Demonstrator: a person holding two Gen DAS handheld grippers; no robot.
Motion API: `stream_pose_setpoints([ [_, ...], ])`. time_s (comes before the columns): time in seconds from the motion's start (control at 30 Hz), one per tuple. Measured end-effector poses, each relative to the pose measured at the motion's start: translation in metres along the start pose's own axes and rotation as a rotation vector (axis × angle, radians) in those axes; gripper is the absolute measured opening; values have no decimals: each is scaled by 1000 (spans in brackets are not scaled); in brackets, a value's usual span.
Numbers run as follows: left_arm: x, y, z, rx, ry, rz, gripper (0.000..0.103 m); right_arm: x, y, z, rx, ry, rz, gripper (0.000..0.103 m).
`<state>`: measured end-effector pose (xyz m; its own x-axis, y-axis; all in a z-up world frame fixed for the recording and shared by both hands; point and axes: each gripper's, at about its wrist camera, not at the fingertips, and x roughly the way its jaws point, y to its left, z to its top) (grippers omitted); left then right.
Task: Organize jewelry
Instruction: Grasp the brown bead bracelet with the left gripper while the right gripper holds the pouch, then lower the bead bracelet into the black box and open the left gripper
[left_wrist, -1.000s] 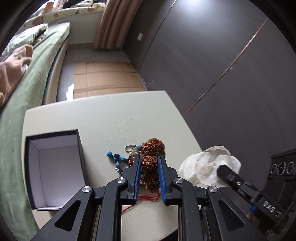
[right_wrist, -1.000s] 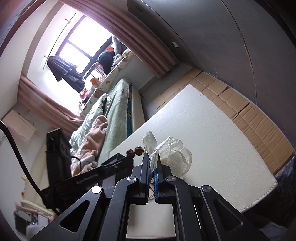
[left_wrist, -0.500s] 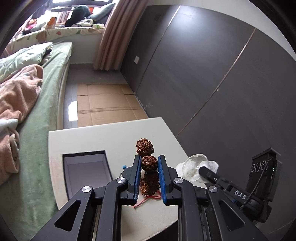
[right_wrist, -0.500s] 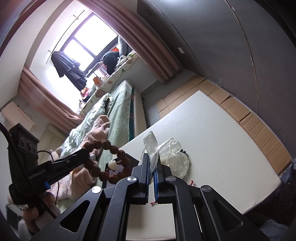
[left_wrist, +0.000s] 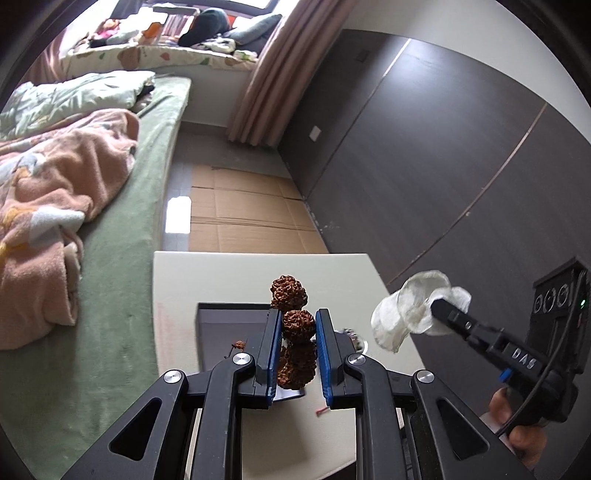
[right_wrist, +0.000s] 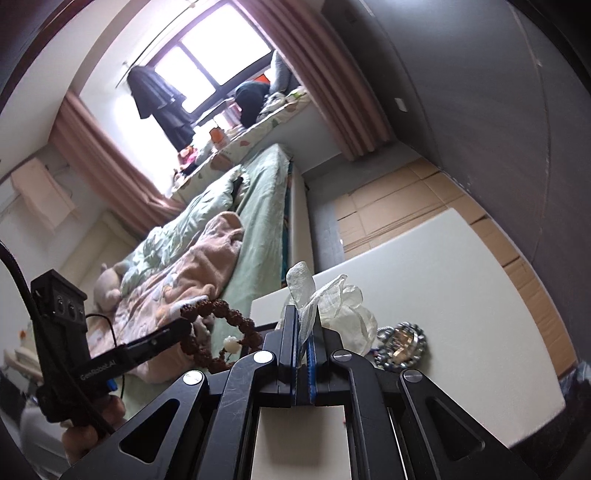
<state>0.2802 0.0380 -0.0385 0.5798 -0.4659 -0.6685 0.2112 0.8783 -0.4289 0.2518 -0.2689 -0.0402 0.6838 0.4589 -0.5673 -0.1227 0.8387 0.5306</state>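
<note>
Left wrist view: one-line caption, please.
Left hand-held gripper holds a brown bead bracelet above the open box.

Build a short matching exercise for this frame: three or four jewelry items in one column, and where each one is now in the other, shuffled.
Things:
1. brown bead bracelet
2. white gauze pouch
3. metal bead chain
4. dark open box

Places:
A. lying on the white table
B. pinched in the right tongs
C. standing on the table below the held beads
D. clamped in the left tongs

Pairs: 1-D, 2-B, 3-A, 4-C
</note>
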Motion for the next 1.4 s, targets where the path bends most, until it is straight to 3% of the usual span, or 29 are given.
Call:
stream_pose_setpoints([
  [0.27, 26, 43, -5, -102, 58, -27, 19, 41, 41, 15, -105, 74, 28, 6],
  [0.37, 34, 54, -1, -135, 96, -47, 40, 57, 51, 12, -137, 108, 39, 5],
  [0.47, 31, 63, 2, -155, 51, -3, 59, 70, 49, 3, -131, 143, 65, 6],
  [0.83, 27, 83, 6, -205, 7, 67, 61, 108, 55, -11, -141, 247, 103, 6],
  [0.9, 29, 81, 5, -202, 13, 69, 61, 119, 60, -15, -144, 311, 97, 18],
  [0.97, 31, 77, 4, -188, 17, 73, 61, 127, 56, -21, -140, 373, 70, 61],
  [1.0, 32, 73, 3, -176, 19, 76, 61, 125, 51, -21, -128, 368, 57, 64],
  [1.4, 47, 19, -9, -35, 60, 93, 61, 56, -45, 2, 91, 213, -86, 65],
])
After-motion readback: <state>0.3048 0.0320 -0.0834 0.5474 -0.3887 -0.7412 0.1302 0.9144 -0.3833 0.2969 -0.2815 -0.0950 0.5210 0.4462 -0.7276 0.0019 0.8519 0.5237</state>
